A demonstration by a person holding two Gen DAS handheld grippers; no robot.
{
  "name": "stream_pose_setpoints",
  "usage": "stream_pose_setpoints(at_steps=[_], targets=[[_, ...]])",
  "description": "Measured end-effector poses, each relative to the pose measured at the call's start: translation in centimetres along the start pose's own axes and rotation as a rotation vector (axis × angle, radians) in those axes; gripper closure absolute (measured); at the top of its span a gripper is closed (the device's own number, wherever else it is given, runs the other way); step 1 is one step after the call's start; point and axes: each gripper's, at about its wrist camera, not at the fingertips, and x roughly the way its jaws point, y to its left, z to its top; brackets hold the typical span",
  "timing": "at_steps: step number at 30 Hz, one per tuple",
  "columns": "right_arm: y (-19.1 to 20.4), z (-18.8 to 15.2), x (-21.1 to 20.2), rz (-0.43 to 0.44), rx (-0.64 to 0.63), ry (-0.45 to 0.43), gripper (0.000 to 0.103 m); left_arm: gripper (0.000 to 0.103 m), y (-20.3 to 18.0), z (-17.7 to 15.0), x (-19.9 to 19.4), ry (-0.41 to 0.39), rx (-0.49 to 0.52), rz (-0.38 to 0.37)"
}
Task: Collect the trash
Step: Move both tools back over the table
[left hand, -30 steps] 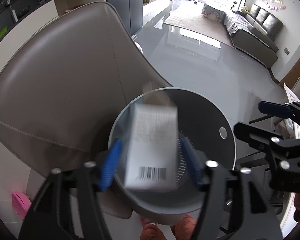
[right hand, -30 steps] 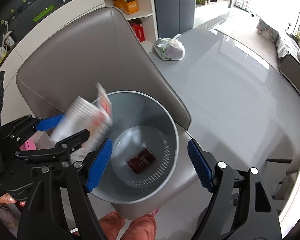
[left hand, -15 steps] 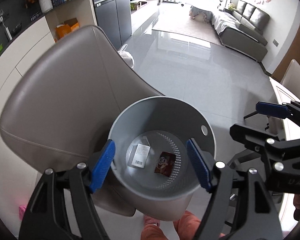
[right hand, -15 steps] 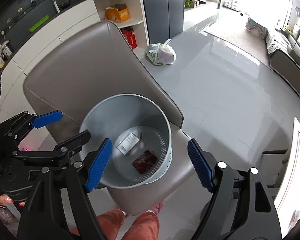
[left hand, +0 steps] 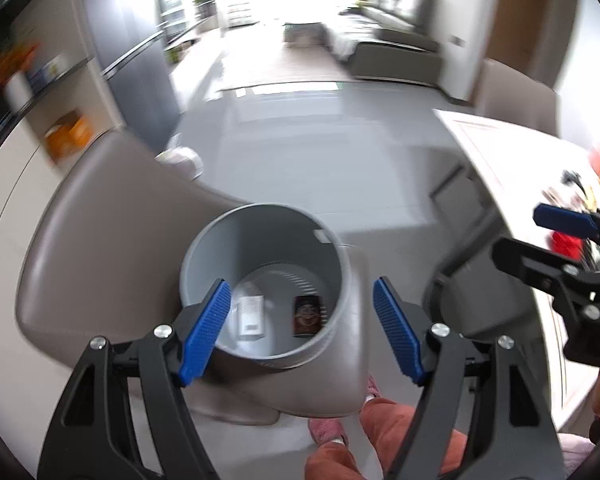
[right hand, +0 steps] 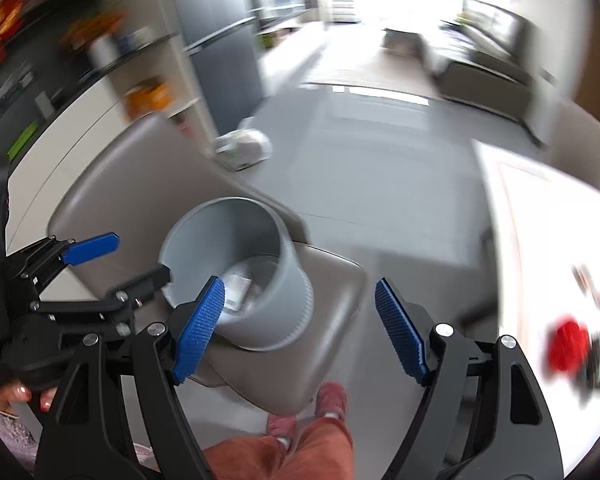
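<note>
Your left tongs [left hand: 301, 330] are spread w/ nothing between the pads, and so are your right tongs [right hand: 300, 330]; both point down toward the bin [left hand: 268, 284]. The bin is grey, round, upright, sitting on the seat of a taupe chair [left hand: 112, 248], right against the backrest. Trash is inside it: a white box [left hand: 251, 314] w/ a barcode lies flat on the bottom, left side, and a dark wrapper [left hand: 308, 315] w/ a cartoon face lies beside it, right side, the two apart. From the right wrist cam only the box [right hand: 238, 284] shows inside the bin [right hand: 260, 280]; the wrapper is hidden by the wall. Your left tongs also show at that view's left edge [right hand: 136, 258], just beside the bin rim, not touching as far as I can tell. Your right tongs show at the right edge of the left cam [left hand: 527, 232], well off the bin, over the white surface [right hand: 547, 232]. On that surface there's a red item [right hand: 567, 346] plus other clutter, too blurred to ID. A tied plastic bag [right hand: 244, 148] sits on the floor behind the chair. Your legs in orange trousers [right hand: 276, 452] and pink slippers [right hand: 331, 396] are below the seat.
</note>
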Motion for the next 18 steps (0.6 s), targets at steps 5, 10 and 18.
stream_pose_setpoints(at_steps=[5,10,18], targets=[[-5.3,-4.8,-4.2,-0.154,0.198,-0.009,0.028,0.029,-4.9,0.0,0.0,-0.003,0.141,-0.123],[-10.6,-8.7,-8.8,-0.288,0.365,-0.069,0.028,0.029,-11.4,0.2,-0.4,-0.013,0.276,-0.232],[-20.6,-14.0,-13.8,-0.421,0.512,-0.117,0.028,0.029,-25.1,-0.2,-0.8,-0.037,0.427,-0.342]])
